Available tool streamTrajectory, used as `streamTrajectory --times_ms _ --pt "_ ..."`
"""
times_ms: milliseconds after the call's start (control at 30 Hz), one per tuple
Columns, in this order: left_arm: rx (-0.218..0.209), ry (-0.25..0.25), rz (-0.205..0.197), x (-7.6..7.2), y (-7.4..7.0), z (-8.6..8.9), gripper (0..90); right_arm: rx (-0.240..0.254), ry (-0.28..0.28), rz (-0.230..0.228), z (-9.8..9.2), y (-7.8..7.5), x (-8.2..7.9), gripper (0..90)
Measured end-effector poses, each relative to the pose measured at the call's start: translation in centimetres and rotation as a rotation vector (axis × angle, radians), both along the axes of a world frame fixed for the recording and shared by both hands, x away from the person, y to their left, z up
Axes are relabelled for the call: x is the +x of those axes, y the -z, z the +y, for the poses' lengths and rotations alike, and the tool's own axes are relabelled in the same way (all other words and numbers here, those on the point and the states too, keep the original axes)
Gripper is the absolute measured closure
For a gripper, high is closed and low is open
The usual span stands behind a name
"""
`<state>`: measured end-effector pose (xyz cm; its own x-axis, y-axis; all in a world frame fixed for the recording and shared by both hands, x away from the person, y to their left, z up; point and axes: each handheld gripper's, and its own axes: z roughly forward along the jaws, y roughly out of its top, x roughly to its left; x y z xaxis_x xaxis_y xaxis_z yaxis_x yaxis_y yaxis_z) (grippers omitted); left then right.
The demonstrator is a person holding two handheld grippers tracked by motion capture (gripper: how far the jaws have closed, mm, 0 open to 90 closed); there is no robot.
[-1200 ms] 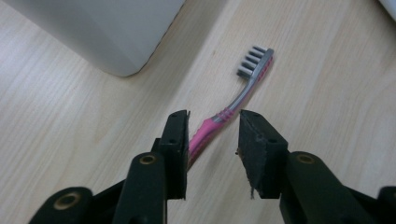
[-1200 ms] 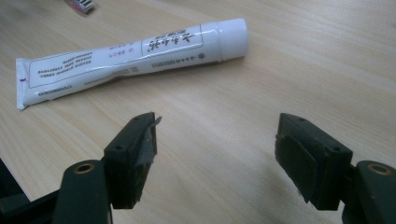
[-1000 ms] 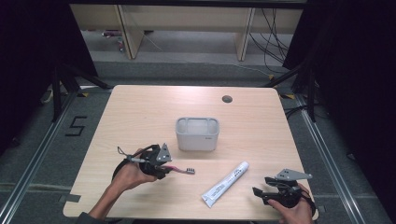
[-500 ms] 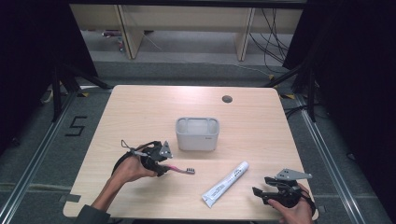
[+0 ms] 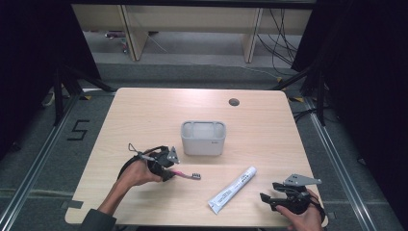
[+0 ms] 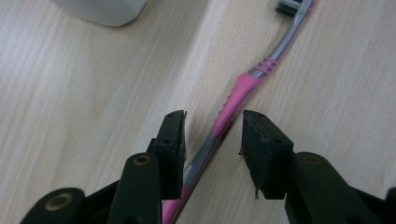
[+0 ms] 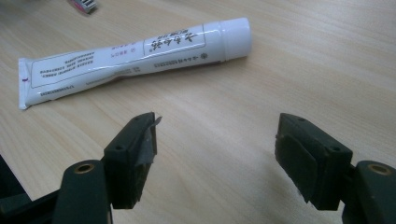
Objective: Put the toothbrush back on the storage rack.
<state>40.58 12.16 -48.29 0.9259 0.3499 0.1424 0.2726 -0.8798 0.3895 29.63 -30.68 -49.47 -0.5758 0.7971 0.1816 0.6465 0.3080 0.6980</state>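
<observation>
A pink and grey toothbrush (image 5: 186, 175) lies flat on the wooden table (image 5: 144, 110), with its dark bristle head to the right. My left gripper (image 5: 167, 174) straddles its handle. In the left gripper view the handle (image 6: 243, 88) runs between the two pads. The left gripper (image 6: 212, 126) has just been closing, but a gap still shows beside the right pad. A white toothpaste tube (image 5: 233, 189) lies diagonally at the front. My right gripper (image 5: 267, 198) rests to the right of it, open and empty. The tube (image 7: 126, 56) lies beyond the right gripper (image 7: 217, 135).
A grey rectangular container (image 5: 203, 138) stands at the table's middle, just behind the toothbrush. A small round hole (image 5: 234, 102) sits near the far edge. Dark curtains flank the table, and shelving legs and cables lie behind it.
The left hand has shifted slightly over the toothbrush handle. The toothbrush, the tube and the right gripper lie where they were.
</observation>
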Motion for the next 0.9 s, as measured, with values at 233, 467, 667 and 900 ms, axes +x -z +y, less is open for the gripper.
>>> streamTrajectory --times_ms 233,467,667,900 --pt "0.002 -0.01 0.015 0.25 0.19 0.0 63.2 -0.02 -0.009 -0.025 -0.17 0.0 0.12 30.2" --pt "0.008 -0.014 0.035 0.22 0.12 -0.04 67.6 -0.02 -0.008 -0.027 -0.19 -0.02 0.12 30.2" --pt "0.021 -0.023 0.066 0.08 0.03 -0.03 75.0 0.004 0.001 0.004 0.02 0.01 0.02 30.2" --pt "0.055 -0.043 0.095 -0.15 -0.1 -0.39 78.1 -0.007 -0.001 -0.006 -0.03 -0.01 0.04 30.3"
